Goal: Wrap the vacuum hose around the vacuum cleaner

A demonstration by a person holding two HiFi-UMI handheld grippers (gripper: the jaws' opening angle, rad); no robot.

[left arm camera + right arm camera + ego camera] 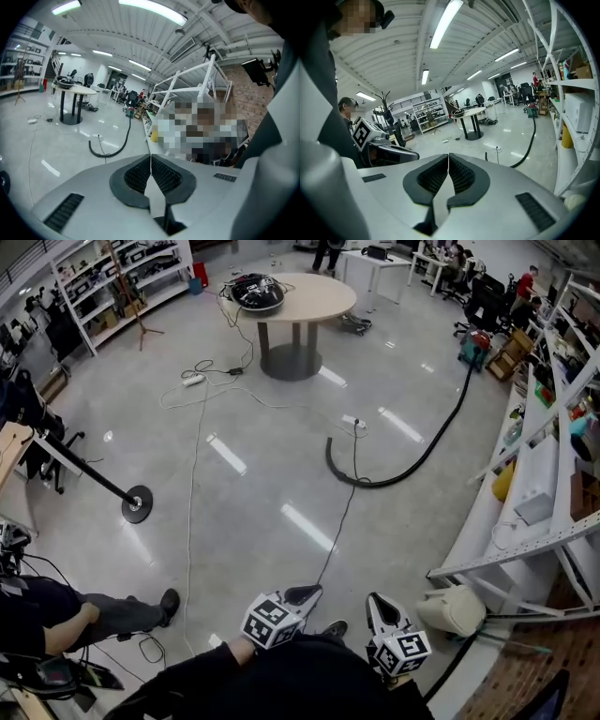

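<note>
The person holds both grippers low in front of the body, side by side and near each other, each pointing forward and a little downward. The left gripper (305, 595) has its jaws pressed together and empty. The right gripper (378, 602) is the same. The left forearm (202, 676) wears a dark sleeve.

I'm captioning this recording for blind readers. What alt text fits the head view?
A long black vacuum hose curves across the glossy floor from a vacuum cleaner at upper right. The left tool and right tool sit shut and empty at the bottom edge.
</note>
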